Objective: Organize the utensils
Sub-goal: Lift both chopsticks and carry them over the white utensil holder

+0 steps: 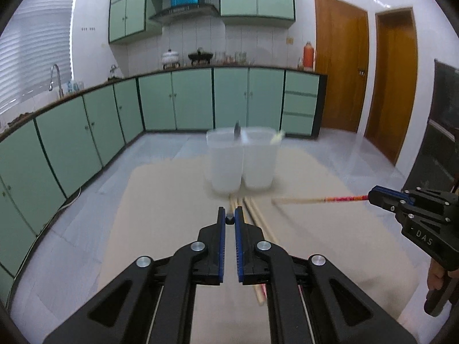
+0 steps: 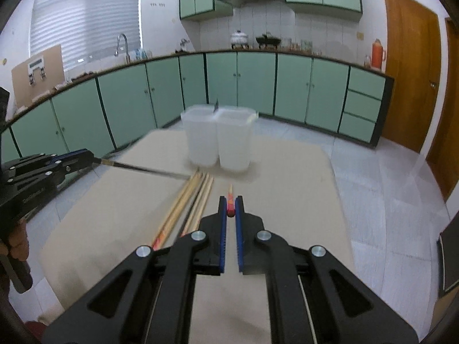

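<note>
Above the beige mat (image 2: 287, 172), each gripper's fingers clamp one chopstick: left (image 1: 230, 219) dark-ended, right (image 2: 230, 211) red-ended.

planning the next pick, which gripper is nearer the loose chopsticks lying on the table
Left, by the look of it. The left gripper hangs almost directly over the loose chopsticks. The right gripper is off to one side, with them lying to its left.

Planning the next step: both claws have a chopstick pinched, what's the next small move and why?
Probably carry the dark chopstick in the left claw toward the twin containers: both claws are shut on sticks, the right claw on a red-ended one, and more chopsticks remain on the mat.
</note>
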